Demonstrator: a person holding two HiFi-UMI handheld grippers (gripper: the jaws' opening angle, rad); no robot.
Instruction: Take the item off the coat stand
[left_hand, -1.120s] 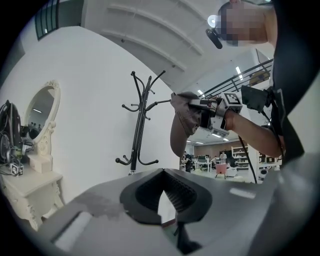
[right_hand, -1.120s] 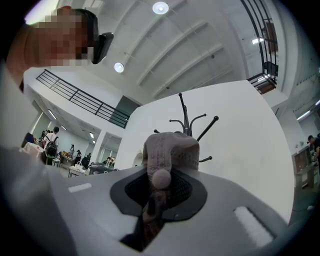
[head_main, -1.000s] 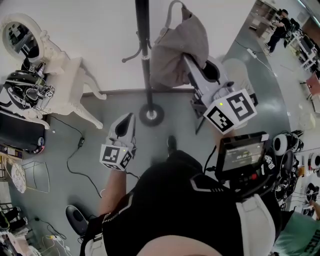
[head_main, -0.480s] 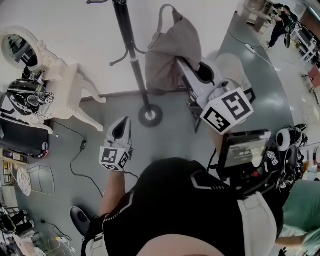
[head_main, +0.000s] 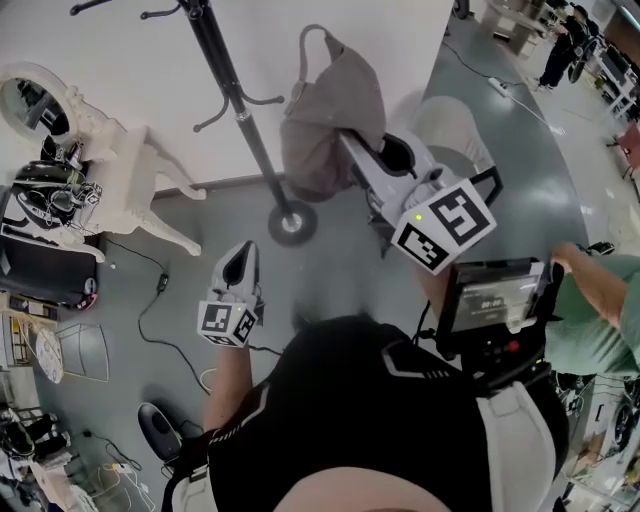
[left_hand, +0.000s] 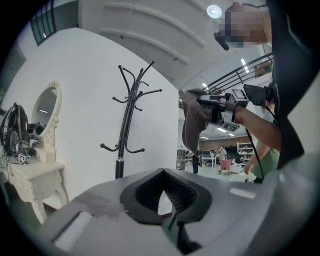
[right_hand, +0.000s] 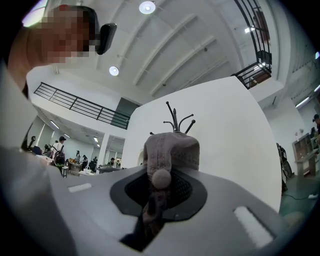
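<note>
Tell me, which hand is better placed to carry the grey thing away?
Right: the right gripper is clamped on the grey knitted item, clear of the coat stand; the left gripper is shut, empty.

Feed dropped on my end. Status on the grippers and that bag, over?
Right hand-held gripper shut on grey bag. Left hand-held gripper shut, empty. Bag off the coat stand, nothing in the way.

Open grey floor (head_main: 340, 262) lies between the base of the coat stand (head_main: 288, 220) and the near side, free for a reach. Its slanting pole (head_main: 224, 88) and lower hooks (head_main: 262, 99) stand just left of the hanging bag (head_main: 335, 105), seemingly not touching it. A white dressing table (head_main: 135, 175) blocks the far left. A person's arm (head_main: 598, 285) crowds the right edge.
</note>
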